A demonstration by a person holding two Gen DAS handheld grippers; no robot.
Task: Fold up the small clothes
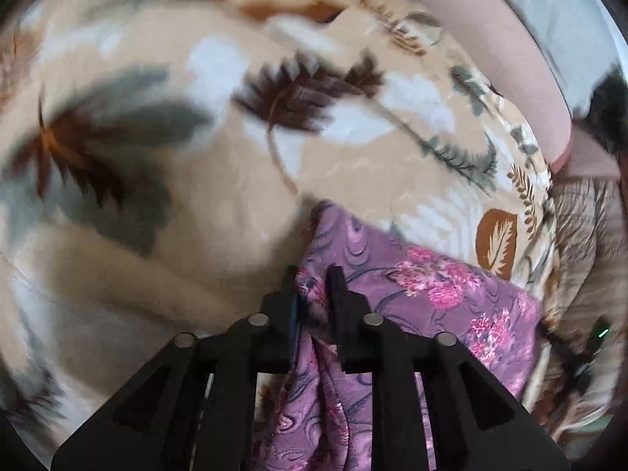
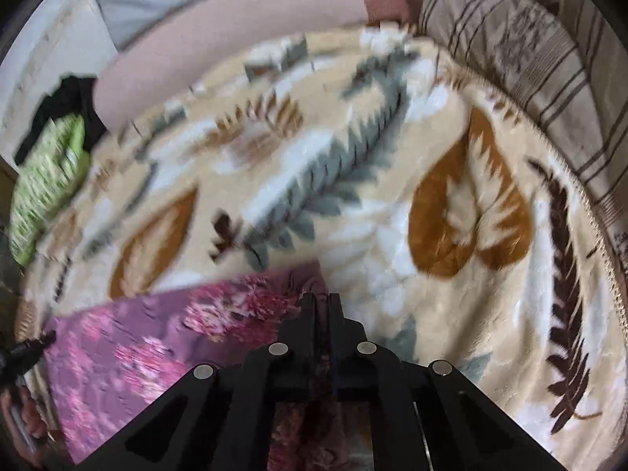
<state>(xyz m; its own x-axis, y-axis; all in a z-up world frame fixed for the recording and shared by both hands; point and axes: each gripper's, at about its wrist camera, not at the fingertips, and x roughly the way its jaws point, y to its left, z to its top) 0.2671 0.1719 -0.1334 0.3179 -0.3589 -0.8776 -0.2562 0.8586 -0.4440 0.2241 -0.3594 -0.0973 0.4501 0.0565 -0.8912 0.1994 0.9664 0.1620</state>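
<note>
At the bottom centre of the frame, the left gripper [image 1: 313, 278] is pinching a bunched edge of the purple floral cloth [image 1: 431, 298]. The cloth is spreading toward the lower right over a beige leaf-patterned blanket [image 1: 219, 180], which is filling most of the blurred frame.

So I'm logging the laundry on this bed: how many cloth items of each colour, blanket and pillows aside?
Purple floral garment: 1, held by the left gripper and the right gripper
Green patterned cloth: 1
Black cloth: 1
Total: 3
</note>
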